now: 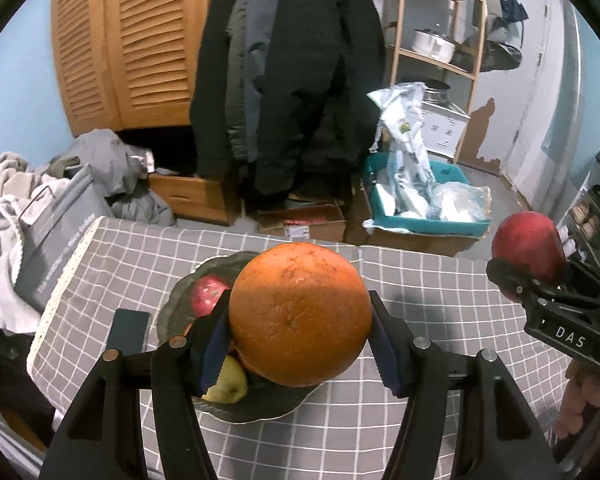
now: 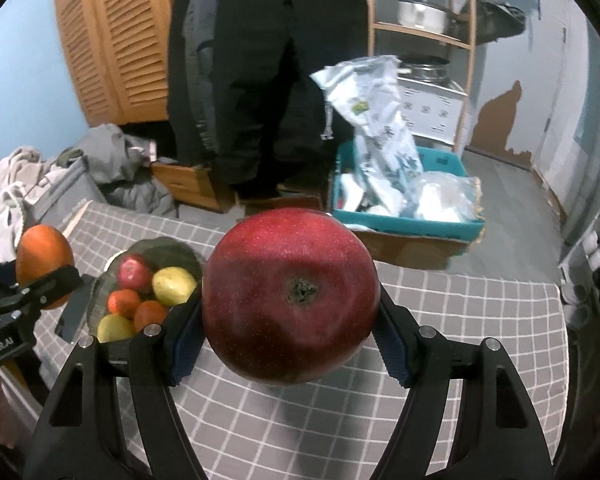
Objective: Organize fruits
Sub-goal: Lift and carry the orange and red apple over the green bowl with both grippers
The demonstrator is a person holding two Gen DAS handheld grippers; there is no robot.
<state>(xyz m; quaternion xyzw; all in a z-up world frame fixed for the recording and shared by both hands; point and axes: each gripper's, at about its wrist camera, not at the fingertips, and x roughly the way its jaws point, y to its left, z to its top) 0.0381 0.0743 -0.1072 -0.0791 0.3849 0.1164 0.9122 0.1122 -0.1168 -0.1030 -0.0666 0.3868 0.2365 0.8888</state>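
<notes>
My left gripper (image 1: pixel 300 320) is shut on a large orange (image 1: pixel 300 314) and holds it above a dark bowl (image 1: pixel 180 296) on the grey checked tablecloth (image 1: pixel 440 312). The bowl holds a red apple (image 1: pixel 208 294) and a yellow fruit (image 1: pixel 228 386). My right gripper (image 2: pixel 290 312) is shut on a big red apple (image 2: pixel 290 296), held above the cloth to the right of the bowl (image 2: pixel 168 250). In the right wrist view the bowl holds a red apple (image 2: pixel 134 272), yellow fruits (image 2: pixel 174 286) and small orange fruits (image 2: pixel 124 302). The orange (image 2: pixel 44 258) shows at the left there.
A dark flat phone-like object (image 1: pixel 128 332) lies left of the bowl. Beyond the table's far edge are a teal box of bags (image 1: pixel 420 196), hanging dark coats (image 1: pixel 292 80), a wooden shelf (image 1: pixel 436 40) and a pile of clothes (image 1: pixel 60 184).
</notes>
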